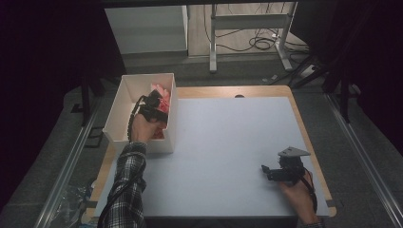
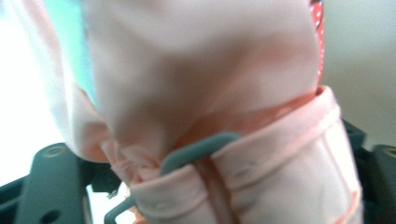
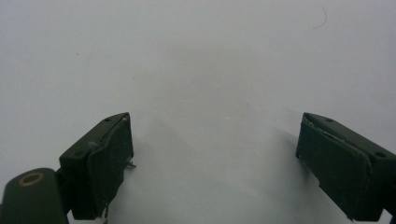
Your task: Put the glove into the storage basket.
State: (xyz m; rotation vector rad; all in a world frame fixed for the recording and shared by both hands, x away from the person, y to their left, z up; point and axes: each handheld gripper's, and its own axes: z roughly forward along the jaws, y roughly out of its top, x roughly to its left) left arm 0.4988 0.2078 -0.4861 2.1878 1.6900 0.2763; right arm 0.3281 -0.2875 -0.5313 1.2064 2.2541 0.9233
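Between the jaws of the left gripper (image 2: pixel 196 186) sits a pale pink garment (image 2: pixel 201 93), soft fabric with a stitched hem band and a grey plastic loop (image 2: pixel 201 149) at its edge. Jaws stand well apart at either side of the cloth; whether the pads press on it cannot be told from the left gripper view, since the fabric covers them. Behind the pink cloth: a strip of mint-green fabric (image 2: pixel 70 42) and a sliver of red fabric with white dots (image 2: pixel 317 28).

Seen from the high view, the left gripper (image 1: pixel 154 102) reaches down into a white box (image 1: pixel 114 114) at the left rear of the table, and the pink garment (image 1: pixel 161 95) lies inside that box against its right wall, under and just beyond the gripper. The left hand (image 1: pixel 142 127) wears a plaid sleeve (image 1: pixel 126 190).

Right gripper (image 3: pixel 215 158): jaws wide apart, nothing between them, plain white surface below. On the high view the right gripper (image 1: pixel 268 171) rests low over the white table sheet (image 1: pixel 228 142) at the front right, well apart from the box, held in the right hand (image 1: pixel 299 190).

Counts: 2 grippers, 1 box, 1 pink garment clearly distinguishable, at least 2 other fabric pieces beside it; exact number of items in the box cannot be told.
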